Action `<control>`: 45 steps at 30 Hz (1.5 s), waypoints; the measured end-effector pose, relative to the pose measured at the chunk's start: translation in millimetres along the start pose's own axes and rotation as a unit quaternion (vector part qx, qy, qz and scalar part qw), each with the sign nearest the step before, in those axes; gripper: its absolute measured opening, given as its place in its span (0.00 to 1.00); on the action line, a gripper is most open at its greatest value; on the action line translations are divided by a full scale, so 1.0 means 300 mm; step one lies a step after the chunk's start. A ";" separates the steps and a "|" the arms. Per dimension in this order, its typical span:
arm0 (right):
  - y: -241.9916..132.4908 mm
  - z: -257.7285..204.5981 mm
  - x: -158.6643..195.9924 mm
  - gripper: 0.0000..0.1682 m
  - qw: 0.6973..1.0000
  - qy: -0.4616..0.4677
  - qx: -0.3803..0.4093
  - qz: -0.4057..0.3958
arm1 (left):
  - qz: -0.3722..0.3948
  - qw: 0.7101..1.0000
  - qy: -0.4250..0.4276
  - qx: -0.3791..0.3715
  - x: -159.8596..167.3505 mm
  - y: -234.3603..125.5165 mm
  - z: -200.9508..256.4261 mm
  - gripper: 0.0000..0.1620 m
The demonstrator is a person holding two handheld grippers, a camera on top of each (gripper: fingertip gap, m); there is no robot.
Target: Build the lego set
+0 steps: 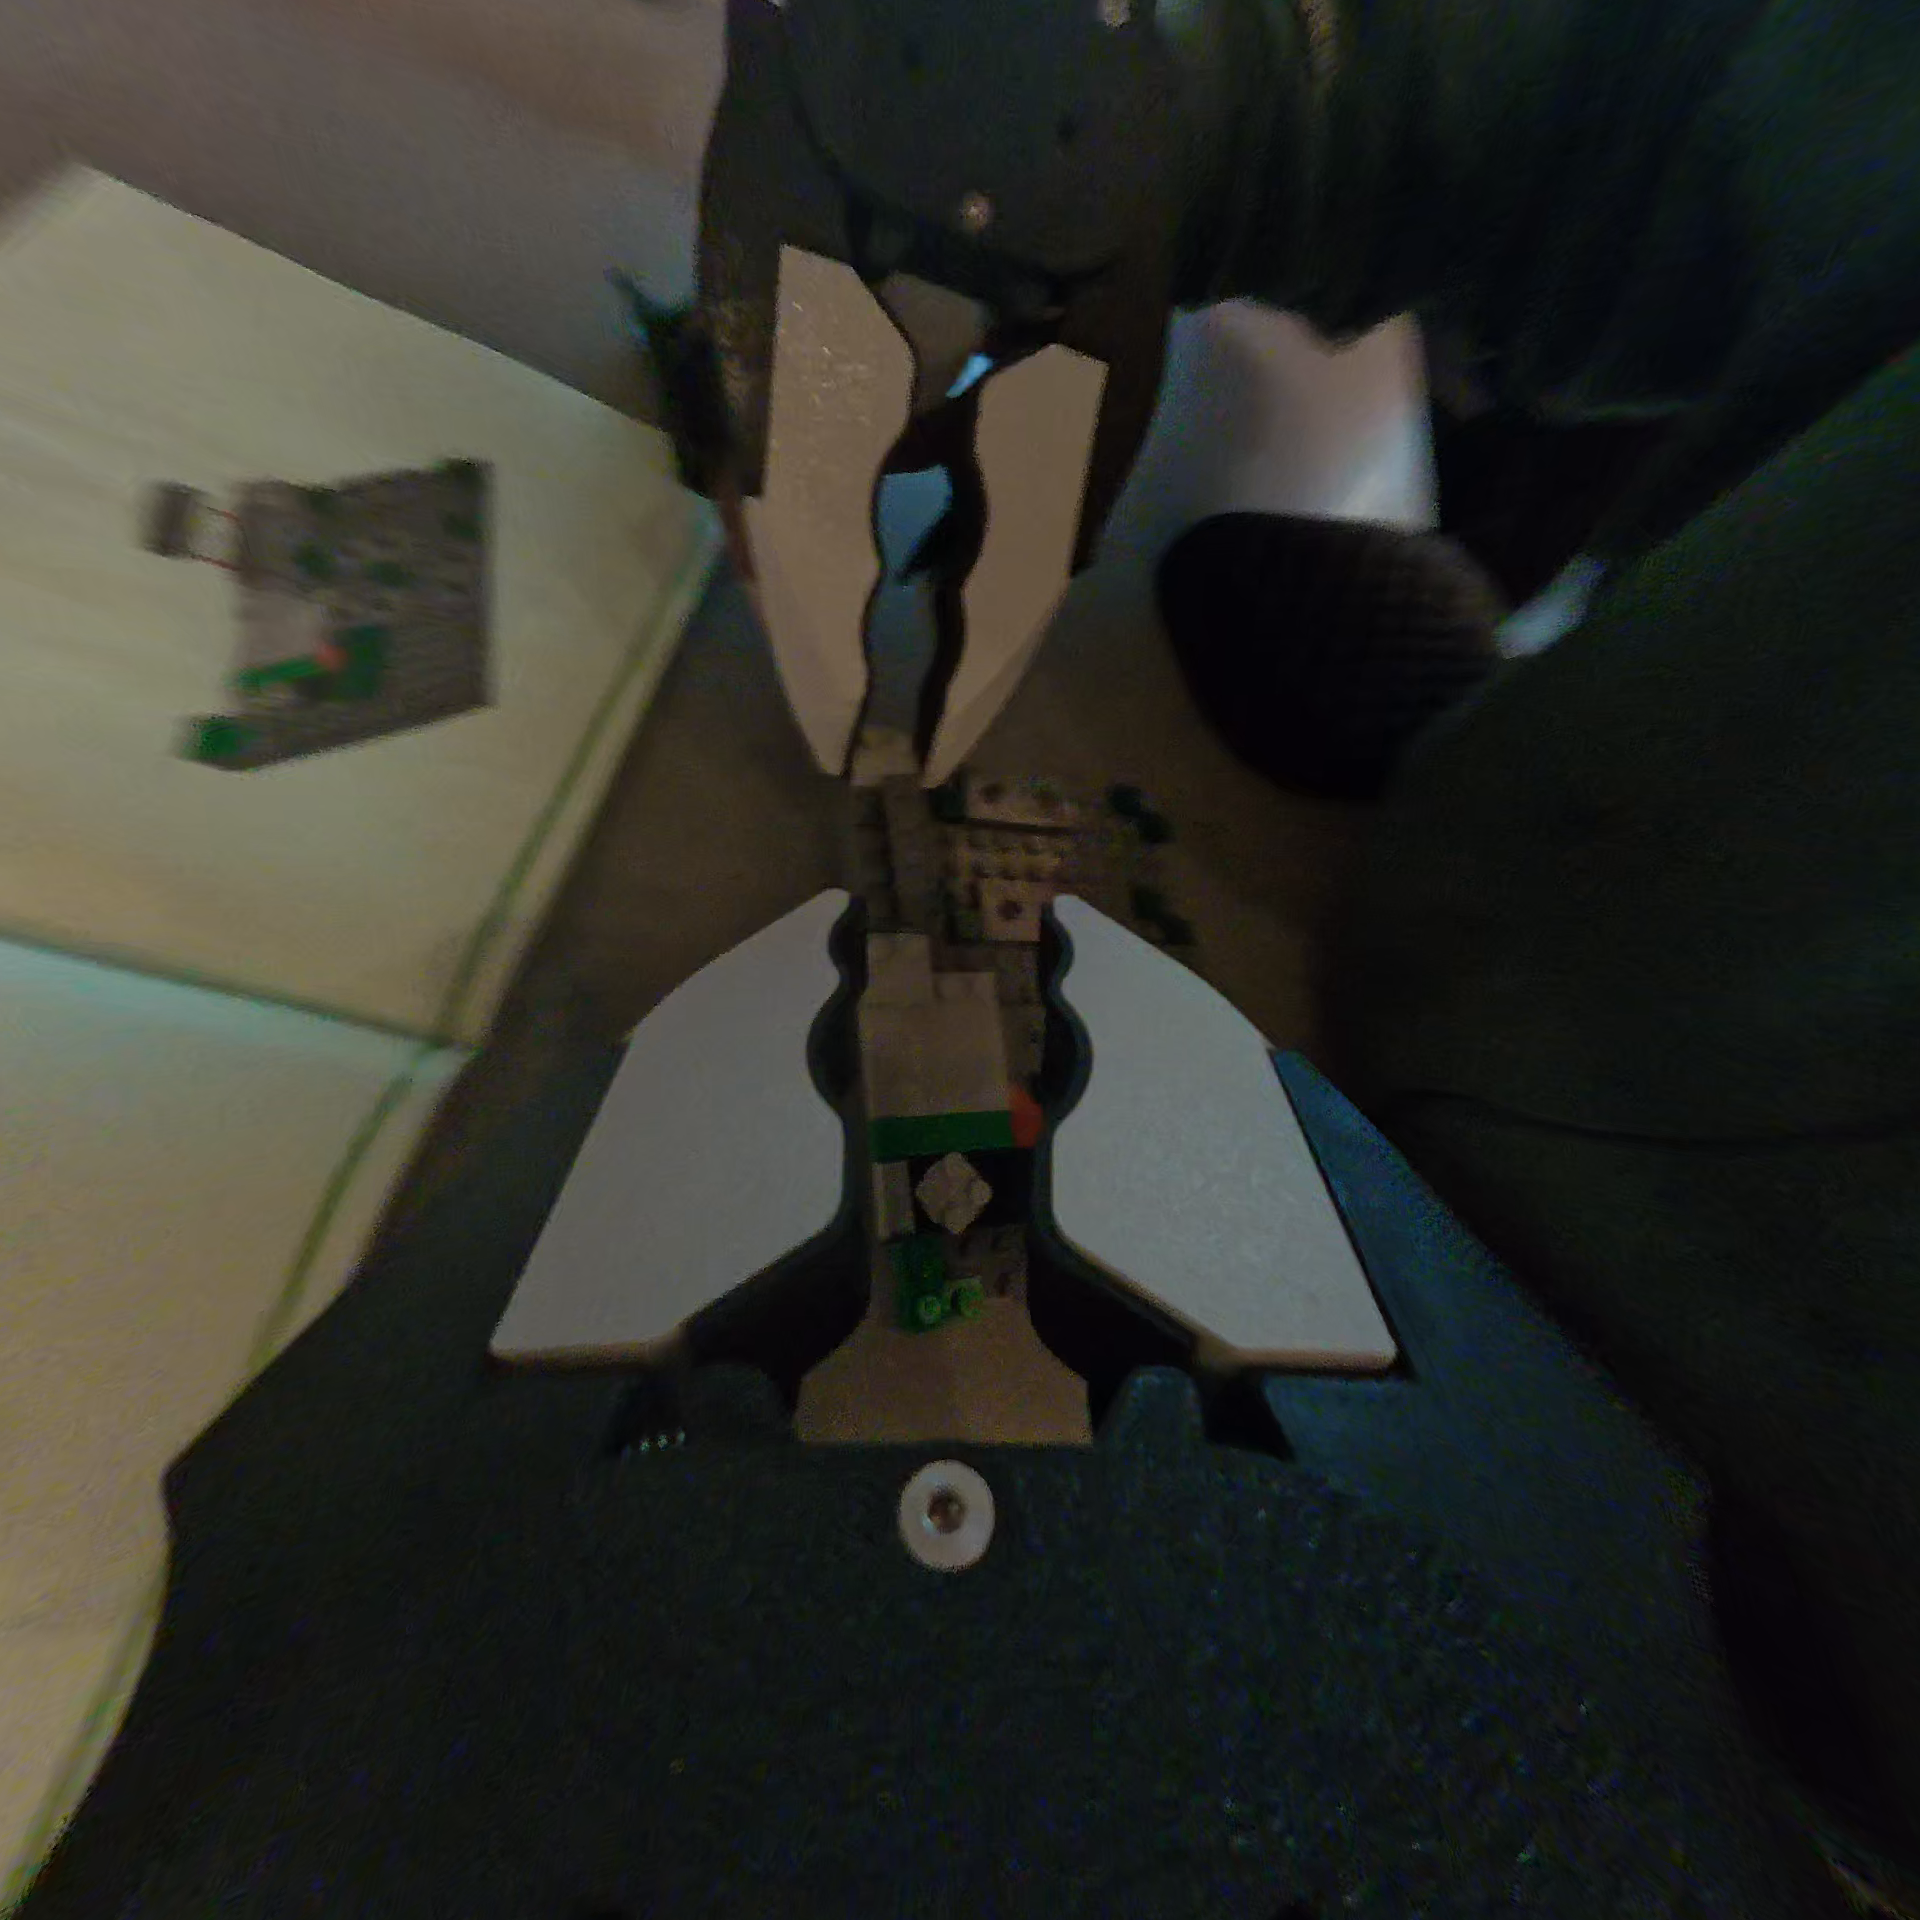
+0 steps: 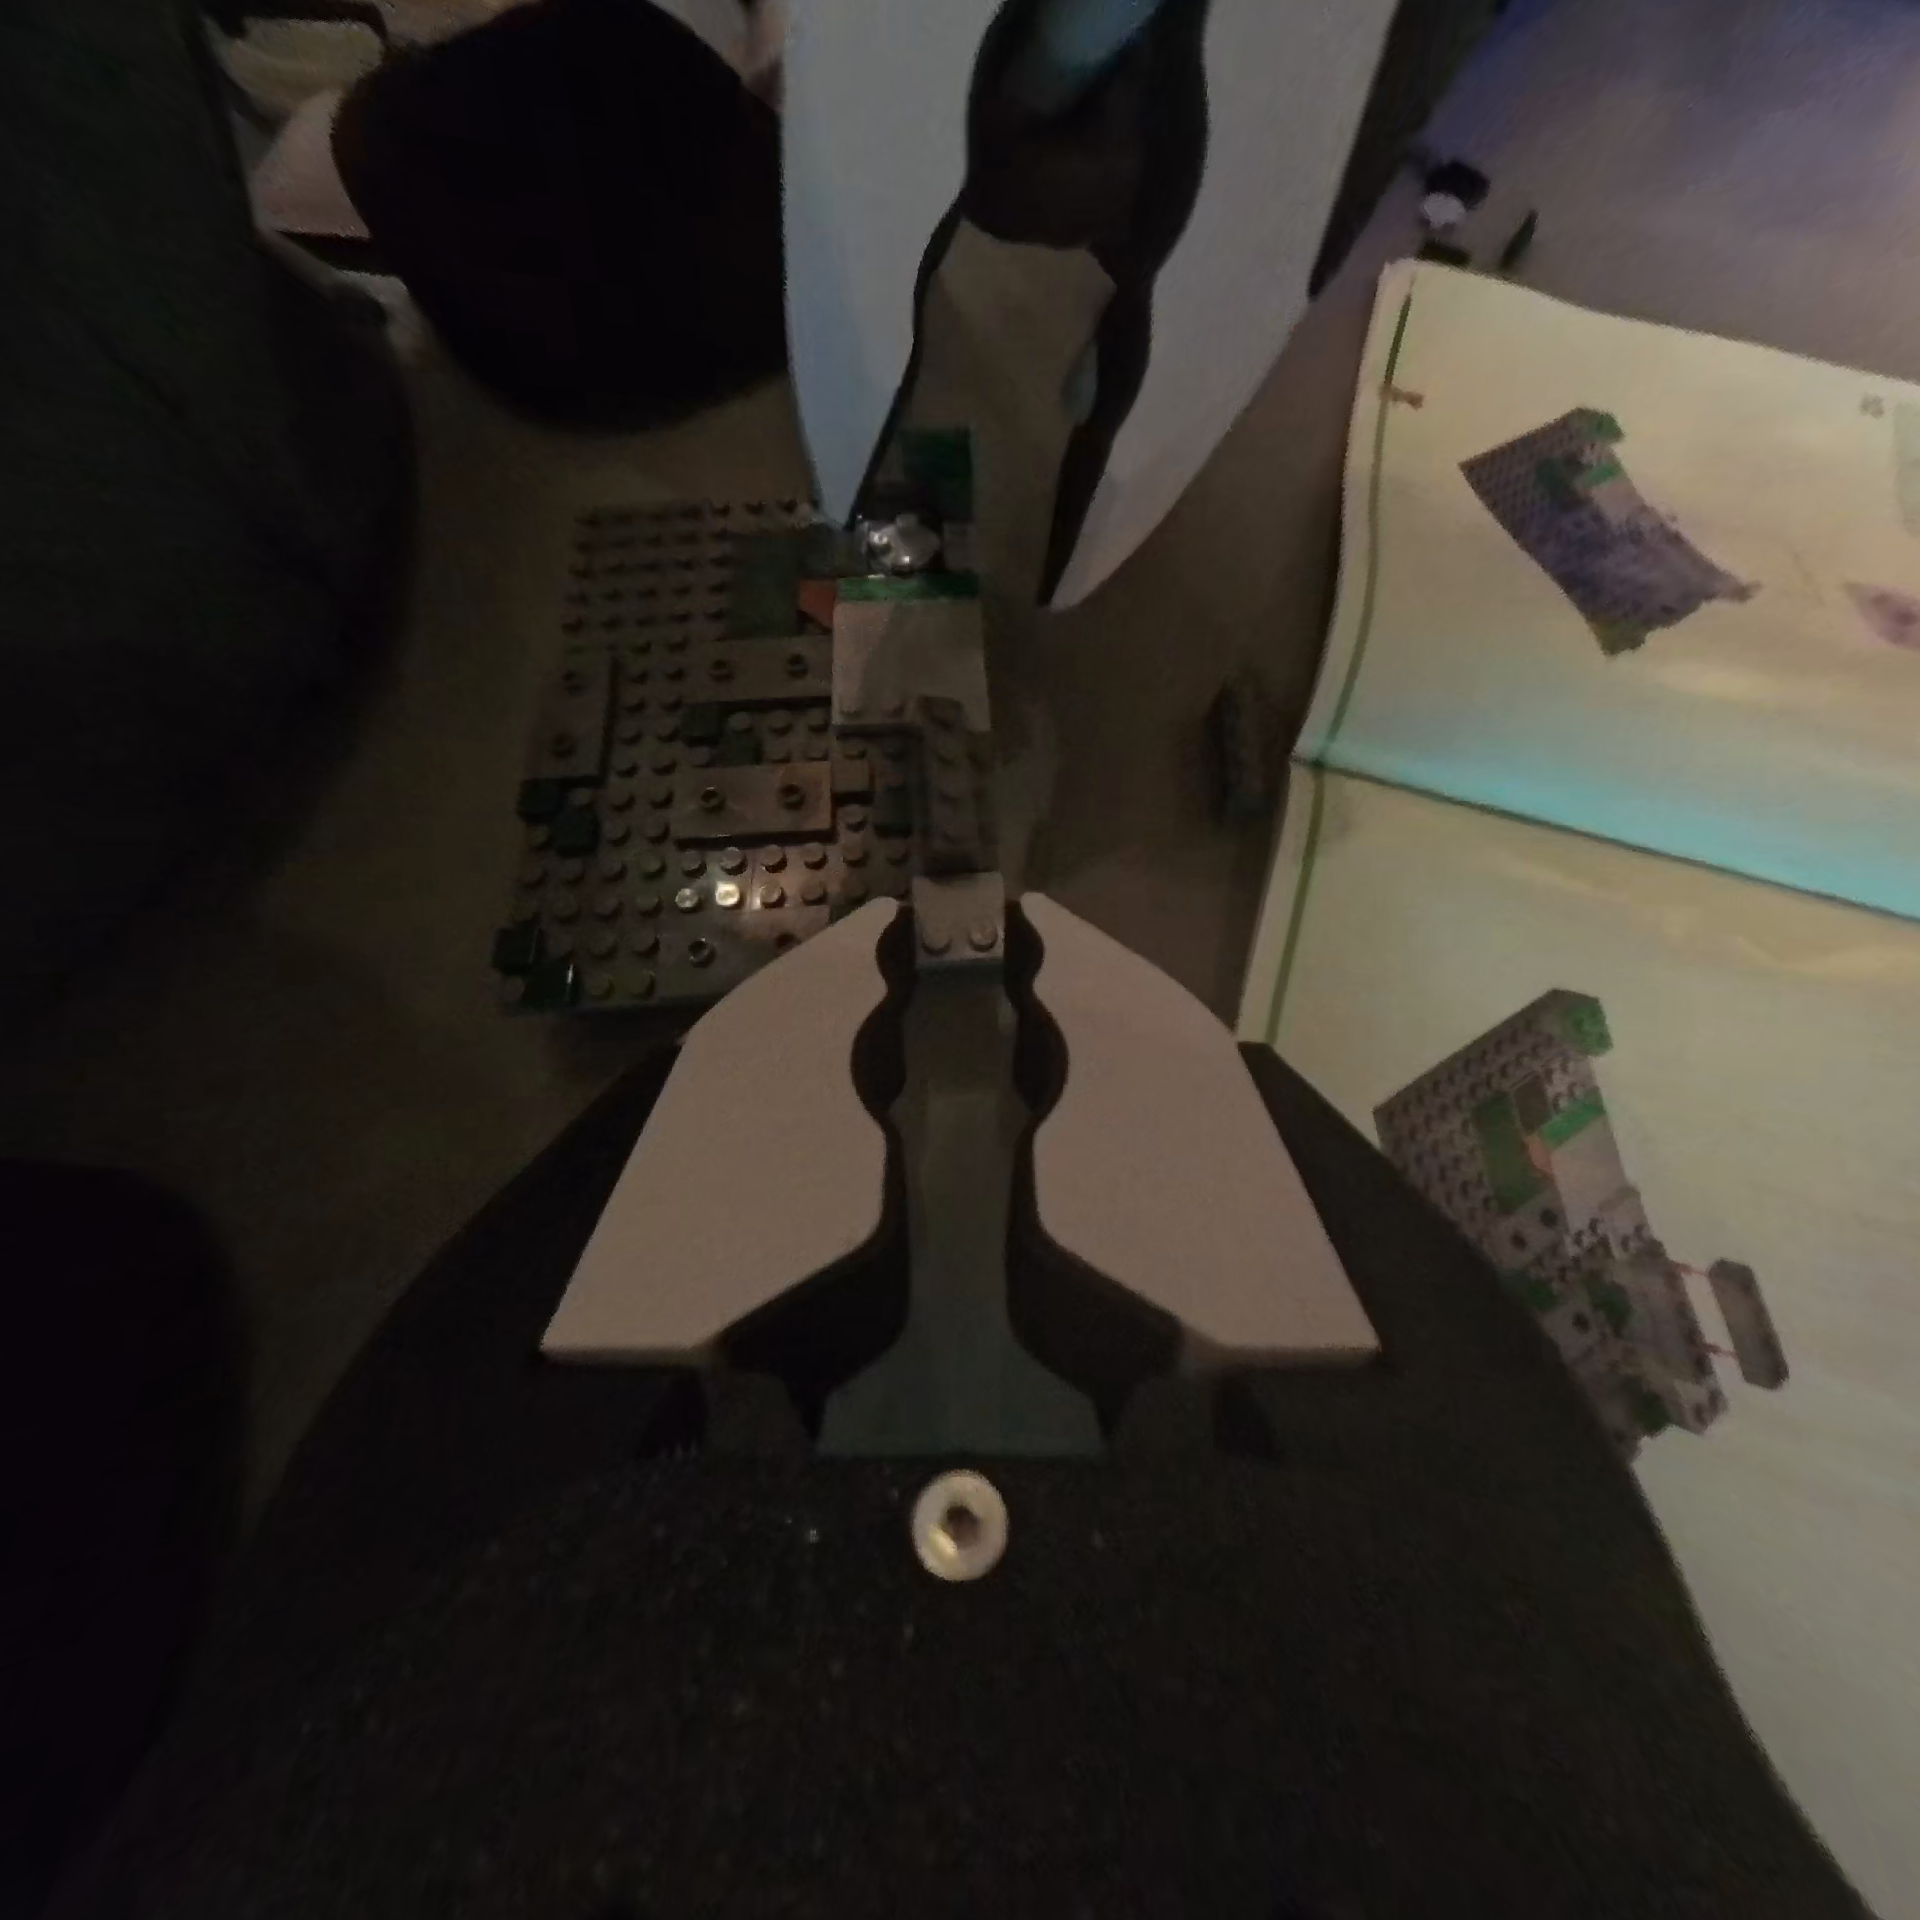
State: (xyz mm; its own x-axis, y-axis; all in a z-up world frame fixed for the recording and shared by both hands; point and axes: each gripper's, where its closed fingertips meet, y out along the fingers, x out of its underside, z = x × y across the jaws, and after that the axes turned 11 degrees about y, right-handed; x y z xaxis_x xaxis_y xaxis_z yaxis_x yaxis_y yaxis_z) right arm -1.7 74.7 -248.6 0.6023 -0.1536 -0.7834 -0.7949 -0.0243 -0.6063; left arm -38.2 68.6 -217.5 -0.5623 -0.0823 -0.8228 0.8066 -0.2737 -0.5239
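Lego build [image 2: 675,790], studded dark grey plates, both grippers [image 1: 951,914] [image 2: 961,914] parted around it

Two grippers, both alike. Left gripper [image 1: 951,914]: rough black body, speckled like sandpaper, with one round silver screw [image 1: 945,1512] in the middle. Two pale grey fingers [image 1: 717,1174], wide at the back, narrow at the tips, with wavy black inner edges. Right gripper [image 2: 961,920]: same black grainy body, same silver screw [image 2: 958,1530], same pale fingers [image 2: 1164,1195] with bumpy black edges.
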 end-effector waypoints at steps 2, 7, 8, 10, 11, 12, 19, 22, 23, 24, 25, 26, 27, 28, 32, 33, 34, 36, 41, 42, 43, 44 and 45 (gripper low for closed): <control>-0.006 -0.015 -0.015 0.09 1.000 -0.012 -0.009 0.007 | 0.001 0.997 -0.040 0.065 -0.016 -0.007 0.028 0.22; -0.016 -0.052 -0.058 0.09 0.998 -0.048 -0.027 0.012 | -0.028 0.983 -0.104 0.147 -0.025 -0.003 0.028 0.24; -0.018 -0.057 -0.065 0.09 0.998 -0.055 -0.029 0.011 | -0.029 0.980 -0.112 0.163 -0.032 -0.001 0.032 0.24; -0.022 -0.067 -0.078 0.09 0.997 -0.066 -0.034 0.011 | -0.042 0.974 -0.127 0.185 -0.032 0.010 0.037 0.24; -0.024 -0.072 -0.084 0.09 0.997 -0.071 -0.036 0.011 | -0.046 0.971 -0.132 0.195 -0.032 0.015 0.040 0.24; -0.027 -0.076 -0.088 0.09 0.996 -0.077 -0.038 0.010 | -0.045 0.967 -0.138 0.207 -0.036 0.019 0.045 0.24; -0.032 -0.096 -0.115 0.10 0.993 -0.109 -0.045 0.000 | -0.034 0.947 -0.183 0.262 -0.040 0.048 0.082 0.25; -0.028 -0.104 -0.125 0.09 0.992 -0.118 -0.049 0.000 | -0.038 0.943 -0.186 0.273 -0.032 0.054 0.099 0.23; -0.027 -0.106 -0.128 0.09 0.991 -0.120 -0.050 0.000 | -0.038 0.943 -0.186 0.275 -0.029 0.055 0.103 0.22; -0.026 -0.107 -0.130 0.10 0.991 -0.122 -0.050 0.000 | -0.038 0.942 -0.187 0.277 -0.026 0.054 0.107 0.22; -0.025 -0.108 -0.132 0.09 0.991 -0.123 -0.050 -0.001 | -0.038 0.940 -0.190 0.281 -0.024 0.054 0.112 0.21; -0.023 -0.109 -0.133 0.09 0.991 -0.123 -0.051 -0.002 | -0.039 0.939 -0.192 0.285 -0.021 0.054 0.118 0.21; -0.022 -0.112 -0.133 0.10 0.991 -0.122 -0.053 -0.002 | -0.039 0.938 -0.193 0.286 -0.018 0.054 0.122 0.21; -0.019 -0.114 -0.133 0.10 0.991 -0.122 -0.055 -0.003 | -0.039 0.937 -0.194 0.287 -0.015 0.055 0.124 0.21; -0.015 -0.125 -0.133 0.09 0.991 -0.118 -0.061 -0.002 | -0.046 0.936 -0.192 0.290 -0.006 0.057 0.133 0.20; -0.014 -0.128 -0.132 0.09 0.991 -0.119 -0.061 -0.003 | -0.049 0.936 -0.193 0.290 -0.004 0.057 0.136 0.20; -0.014 -0.131 -0.133 0.09 0.991 -0.120 -0.061 -0.002 | -0.052 0.936 -0.193 0.290 -0.002 0.058 0.138 0.19; -0.015 -0.135 -0.134 0.09 0.991 -0.121 -0.060 -0.002 | -0.053 0.936 -0.193 0.290 -0.001 0.058 0.140 0.19; -0.011 -0.144 -0.129 0.10 0.991 -0.118 -0.058 -0.007 | -0.050 0.935 -0.196 0.291 0.004 0.064 0.147 0.18; -0.008 -0.146 -0.126 0.10 0.992 -0.115 -0.058 -0.009 | -0.051 0.935 -0.196 0.291 0.008 0.066 0.149 0.18; -0.005 -0.149 -0.123 0.10 0.992 -0.114 -0.059 -0.011 | -0.053 0.936 -0.192 0.289 0.013 0.069 0.151 0.18; -0.003 -0.151 -0.120 0.10 0.992 -0.113 -0.059 -0.013 | -0.056 0.938 -0.187 0.286 0.017 0.072 0.152 0.18; 0.000 -0.153 -0.118 0.10 0.992 -0.113 -0.060 -0.015 | -0.057 0.939 -0.183 0.285 0.021 0.073 0.154 0.18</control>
State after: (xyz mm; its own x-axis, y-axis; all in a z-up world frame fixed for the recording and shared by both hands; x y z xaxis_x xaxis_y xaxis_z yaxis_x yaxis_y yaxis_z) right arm -26.4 34.9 -214.5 0.6166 0.0750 -0.7837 -0.7710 -0.1444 -0.6203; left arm -32.5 17.7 -224.0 -0.7487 -0.3170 -0.5821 0.5670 -0.7612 -0.3147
